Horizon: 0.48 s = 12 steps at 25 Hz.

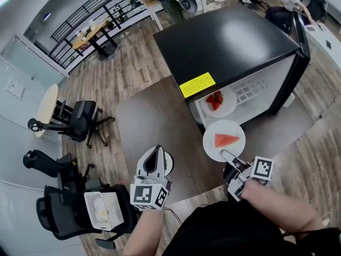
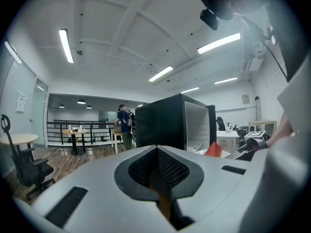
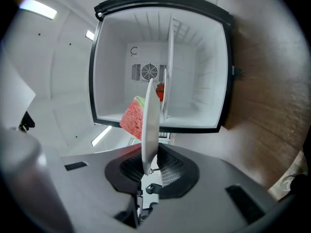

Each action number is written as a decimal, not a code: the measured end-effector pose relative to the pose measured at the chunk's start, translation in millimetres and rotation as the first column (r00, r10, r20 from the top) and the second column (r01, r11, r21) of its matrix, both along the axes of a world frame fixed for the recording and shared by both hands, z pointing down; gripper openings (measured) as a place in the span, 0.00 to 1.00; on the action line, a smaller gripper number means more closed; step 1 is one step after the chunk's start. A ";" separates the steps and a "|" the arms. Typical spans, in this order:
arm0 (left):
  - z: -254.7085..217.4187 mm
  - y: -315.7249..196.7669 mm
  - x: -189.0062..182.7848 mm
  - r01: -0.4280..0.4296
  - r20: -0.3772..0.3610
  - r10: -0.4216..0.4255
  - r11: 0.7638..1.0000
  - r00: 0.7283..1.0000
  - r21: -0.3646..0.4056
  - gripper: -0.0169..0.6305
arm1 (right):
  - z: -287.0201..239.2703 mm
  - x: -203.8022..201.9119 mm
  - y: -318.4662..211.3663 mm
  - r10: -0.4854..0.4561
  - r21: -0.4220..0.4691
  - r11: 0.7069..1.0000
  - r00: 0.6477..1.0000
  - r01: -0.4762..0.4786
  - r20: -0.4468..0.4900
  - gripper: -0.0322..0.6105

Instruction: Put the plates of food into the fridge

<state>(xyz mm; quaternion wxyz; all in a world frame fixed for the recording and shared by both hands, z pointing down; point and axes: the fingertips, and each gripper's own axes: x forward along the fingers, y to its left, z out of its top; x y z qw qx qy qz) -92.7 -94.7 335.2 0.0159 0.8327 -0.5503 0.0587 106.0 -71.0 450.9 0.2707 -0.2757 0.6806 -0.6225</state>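
My right gripper (image 1: 230, 159) is shut on the near rim of a white plate (image 1: 224, 140) that carries a watermelon slice (image 1: 226, 140). The plate hangs just in front of the open black fridge (image 1: 229, 41). In the right gripper view the plate (image 3: 150, 130) stands edge-on between the jaws, with the watermelon (image 3: 132, 119) on its left face and the white fridge interior (image 3: 194, 81) behind it. On the fridge shelf rests a second plate (image 1: 226, 106) with strawberries (image 1: 214, 101). My left gripper (image 1: 156, 156) hovers over the table, shut and holding nothing.
A grey-brown table (image 1: 149, 116) lies left of the fridge; the fridge door (image 1: 302, 36) hangs open at the right. Office chairs (image 1: 80, 119) stand on the wooden floor at the left. A person (image 2: 125, 123) stands by distant desks behind the fridge.
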 end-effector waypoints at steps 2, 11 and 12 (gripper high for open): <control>-2.8 -4.9 9.1 -0.016 -0.001 0.016 1.000 1.000 0.003 0.03 | -3.1 12.1 -5.1 0.024 0.006 1.000 1.000 -0.024 -0.003 0.11; -9.4 -21.7 38.6 -0.045 0.001 0.045 0.999 0.999 0.010 0.03 | -12.3 57.4 -25.2 0.086 0.023 0.996 0.996 -0.086 -0.008 0.11; -10.2 -23.7 42.0 -0.048 0.002 0.048 0.999 0.999 0.011 0.03 | -11.7 62.4 -27.7 0.092 0.022 0.996 0.996 -0.092 -0.010 0.11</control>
